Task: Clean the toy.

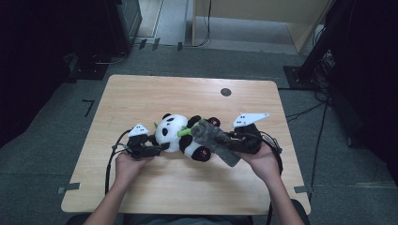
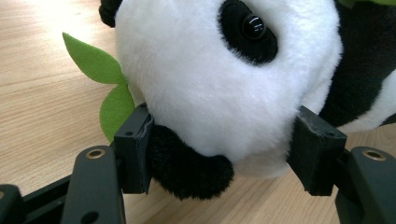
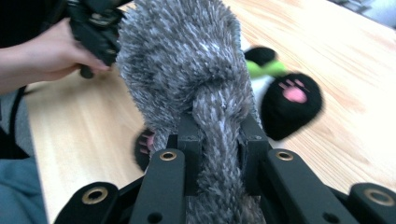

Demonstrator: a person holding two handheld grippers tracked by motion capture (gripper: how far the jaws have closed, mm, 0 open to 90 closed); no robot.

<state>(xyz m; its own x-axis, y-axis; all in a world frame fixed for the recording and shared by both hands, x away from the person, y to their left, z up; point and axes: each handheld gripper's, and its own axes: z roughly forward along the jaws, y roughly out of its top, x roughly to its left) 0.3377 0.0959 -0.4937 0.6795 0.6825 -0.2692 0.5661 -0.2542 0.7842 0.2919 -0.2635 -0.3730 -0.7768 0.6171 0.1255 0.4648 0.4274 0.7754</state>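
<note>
A black-and-white panda plush [image 1: 176,133] lies on the wooden table [image 1: 141,93], with green felt leaves [image 2: 93,60] by its head. My left gripper [image 1: 159,149] is shut on the panda's head [image 2: 224,79], one pad against the black ear and the other against the white cheek. My right gripper [image 1: 230,140] is shut on a grey fuzzy cloth [image 1: 213,140], held slightly above the panda's legs. In the right gripper view the grey cloth [image 3: 187,60] bunches between the jaws of the right gripper [image 3: 219,135]. A black paw with a pink pad [image 3: 292,105] shows behind it.
A small dark round disc [image 1: 225,92] sits at the table's far side. The person's other hand [image 3: 51,56] with its gripper is beyond the cloth. Cables trail from both grippers. Dark equipment stands around the table on the grey floor.
</note>
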